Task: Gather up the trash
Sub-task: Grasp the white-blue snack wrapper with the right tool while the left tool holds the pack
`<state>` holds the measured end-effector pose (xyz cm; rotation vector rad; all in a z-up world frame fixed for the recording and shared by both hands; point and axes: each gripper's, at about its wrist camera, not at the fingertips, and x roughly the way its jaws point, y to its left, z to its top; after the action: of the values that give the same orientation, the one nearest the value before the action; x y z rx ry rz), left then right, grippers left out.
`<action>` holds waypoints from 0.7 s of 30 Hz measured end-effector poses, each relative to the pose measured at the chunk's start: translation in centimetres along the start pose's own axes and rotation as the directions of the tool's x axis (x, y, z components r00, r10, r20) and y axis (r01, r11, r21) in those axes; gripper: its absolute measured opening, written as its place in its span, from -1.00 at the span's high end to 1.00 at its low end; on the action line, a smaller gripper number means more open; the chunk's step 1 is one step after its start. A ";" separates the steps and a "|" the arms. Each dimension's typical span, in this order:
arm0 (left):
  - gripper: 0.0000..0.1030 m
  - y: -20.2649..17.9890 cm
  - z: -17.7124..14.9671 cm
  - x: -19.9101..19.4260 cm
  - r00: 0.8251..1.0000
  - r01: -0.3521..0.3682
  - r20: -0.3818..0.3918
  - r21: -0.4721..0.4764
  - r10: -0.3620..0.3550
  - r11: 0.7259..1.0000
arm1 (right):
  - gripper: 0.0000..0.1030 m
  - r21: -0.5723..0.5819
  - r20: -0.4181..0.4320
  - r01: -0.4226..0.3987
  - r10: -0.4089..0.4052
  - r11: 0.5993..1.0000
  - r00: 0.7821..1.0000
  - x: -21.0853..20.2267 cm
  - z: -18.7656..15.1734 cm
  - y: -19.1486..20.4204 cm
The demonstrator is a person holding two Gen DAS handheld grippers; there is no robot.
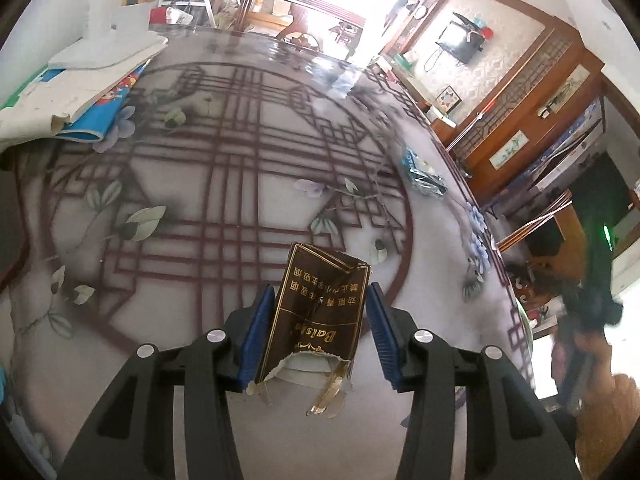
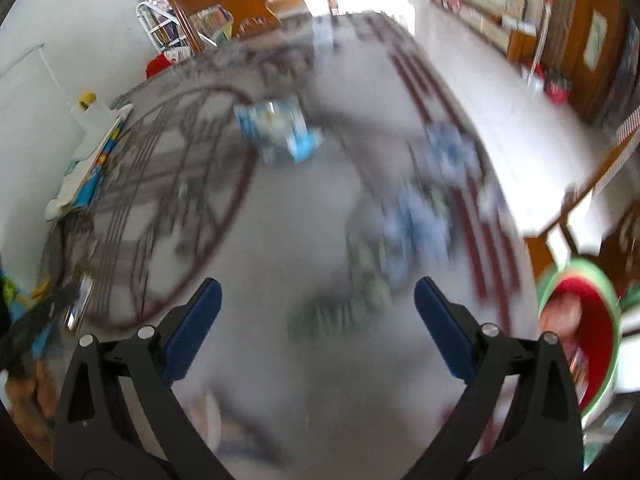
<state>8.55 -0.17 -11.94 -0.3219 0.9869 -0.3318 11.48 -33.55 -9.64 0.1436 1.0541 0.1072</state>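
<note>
In the lower centre of the left wrist view, a torn brown cigarette pack (image 1: 316, 316) is seen lying on the patterned table (image 1: 224, 184), directly between the blue pads of the left gripper (image 1: 318, 330). The jaws are spread: the left pad is touching or nearly touching the pack's edge, while a clear gap is left at the right pad, so the pack is bracketed but not yet pinched. The pack's long axis is run roughly along the fingers, toward the upper part of the frame, so its narrow width is what would be squeezed.

In the right wrist view, which is heavily blurred, the right gripper (image 2: 318, 328) is held wide apart and empty over the table. A blue wrapper (image 2: 280, 132) is made out well ahead, upper centre, and a red and green bin (image 2: 580, 336) at the lower right edge. The pack is judged nearer the left gripper.
</note>
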 end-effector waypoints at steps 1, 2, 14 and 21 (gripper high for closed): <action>0.13 -0.1 0.0 0.1 1.000 0.000 -0.003 0.005 0.000 1.000 | -0.85 -0.028 0.009 0.027 -0.027 0.999 1.000 0.7 1.3 0.6; 0.13 -0.3 0.0 0.2 1.000 0.000 -0.006 0.009 0.000 1.000 | -0.85 -0.071 0.021 0.071 -0.069 0.995 0.997 1.7 3.2 1.6; 0.12 0.0 0.6 -0.7 0.999 -0.036 0.038 0.018 0.036 0.999 | -0.88 -0.239 -0.029 0.211 -0.224 0.948 0.974 11.7 12.0 7.4; 0.12 0.4 0.7 -0.8 0.998 -0.051 0.049 0.009 0.051 0.999 | -0.08 -0.249 -0.047 0.226 -0.245 0.942 0.968 13.0 11.7 7.7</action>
<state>8.82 0.58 -11.10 -0.2940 0.9438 -0.2811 27.94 -24.74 -13.78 -0.2103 1.1190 0.0238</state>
